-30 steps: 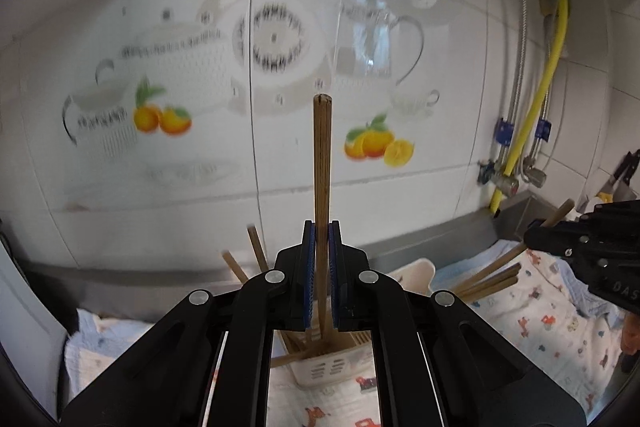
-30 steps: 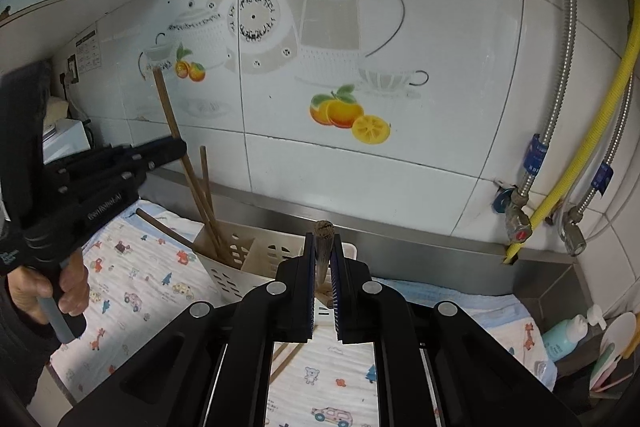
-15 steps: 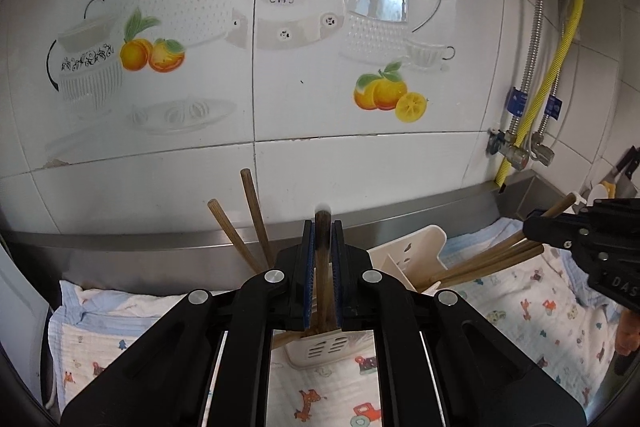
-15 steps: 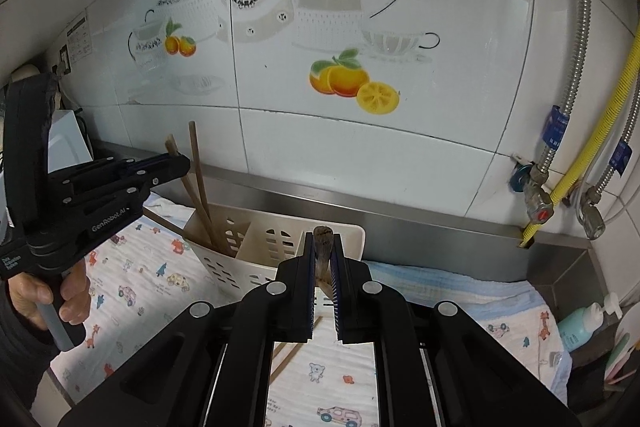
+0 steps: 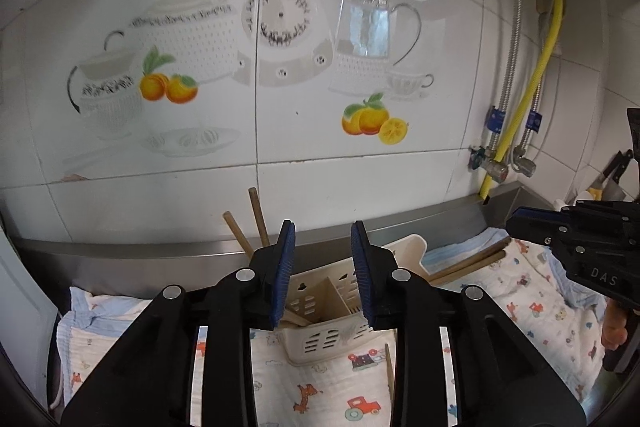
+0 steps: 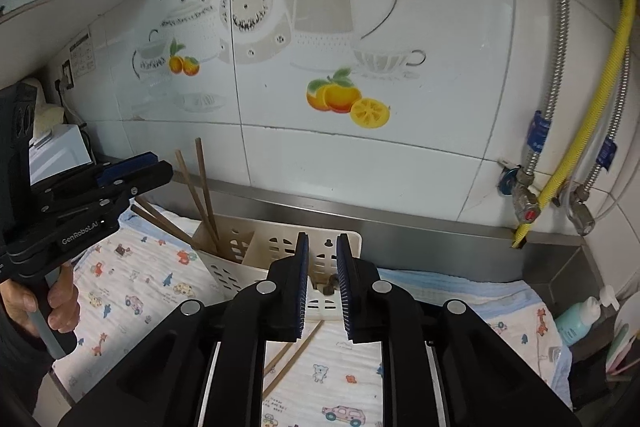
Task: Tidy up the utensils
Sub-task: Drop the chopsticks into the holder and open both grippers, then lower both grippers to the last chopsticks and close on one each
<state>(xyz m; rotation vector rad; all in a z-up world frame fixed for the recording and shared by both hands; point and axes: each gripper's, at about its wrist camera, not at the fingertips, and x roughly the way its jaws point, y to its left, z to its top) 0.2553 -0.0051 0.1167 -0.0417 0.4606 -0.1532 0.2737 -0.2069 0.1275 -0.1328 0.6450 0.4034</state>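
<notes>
Chopsticks [image 6: 206,195] standing tilted in the left compartment of a cream slotted holder [image 6: 256,255], 2 of them leaning toward the tiled wall [image 6: 360,155], their upper ends rising above the rim. Holder sitting on a cartoon-print cloth [image 6: 132,287] spread over the desk, close to the steel ledge along the wall. More brown stick ends showing low inside the right compartment [image 6: 326,285], right between the blue pads of the right gripper [image 6: 322,267]. Hovering just above that compartment with jaws parted a narrow way, gripping nothing. Lying loose on the cloth below those jaws, 2 further chopsticks [image 6: 298,351], crossing at a shallow angle.

Seen from the left wrist view: left gripper [image 5: 323,263] hanging over the holder [image 5: 320,311] with jaws spread wide, holding nothing. Poking up behind its left finger, 2 chopstick tips [image 5: 256,215]. Resting with 1 end on the holder's far corner, another 2 chopsticks [image 5: 468,263] slanting out to the right over the cloth [image 5: 532,311]. Lying flat on the cloth beside the holder's front, 1 thin stick [image 5: 389,367].

Right gripper entering that view at the right edge [image 5: 576,239], black with a blue pad, well apart from the left one. Left gripper appearing in the right wrist view at the left edge [image 6: 100,195], a bare hand [image 6: 60,303] wrapping its handle. Running down the wall at right, a yellow hose [image 6: 580,131] and braided steel hoses. Standing in the right corner, a teal pump bottle [image 6: 580,315].
</notes>
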